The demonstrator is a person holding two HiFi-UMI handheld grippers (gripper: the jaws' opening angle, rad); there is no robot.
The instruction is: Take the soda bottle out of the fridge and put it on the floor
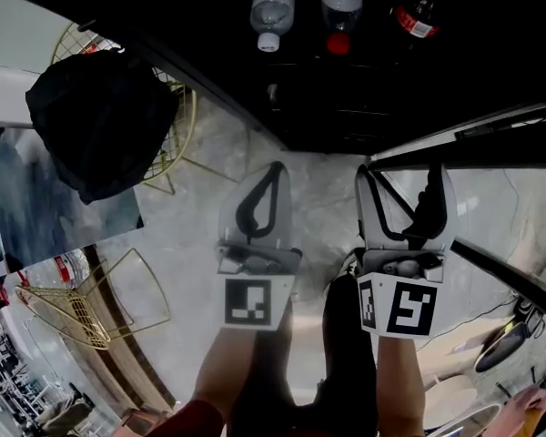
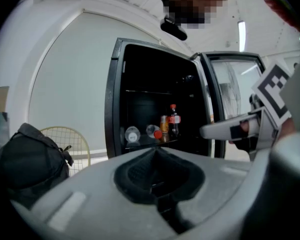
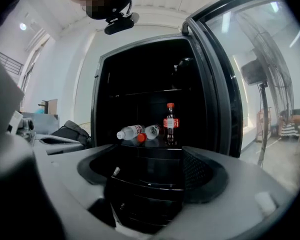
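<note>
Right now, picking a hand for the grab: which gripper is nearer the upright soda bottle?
Right. The right gripper is lined up in front of the soda bottle, outside the fridge; the left gripper sits farther off to its left.

Ahead of our grey right claw (image 1: 405, 178) we see a black fridge (image 3: 103, 109) and a dark, red-capped soda bottle (image 3: 170, 118). The floor (image 1: 320, 209) below it is veined pale grey.

L hand-held gripper (image 1: 275, 169) jaws together, empty; R hand-held gripper (image 1: 400, 173) jaws apart, both pointing fwd.
</note>
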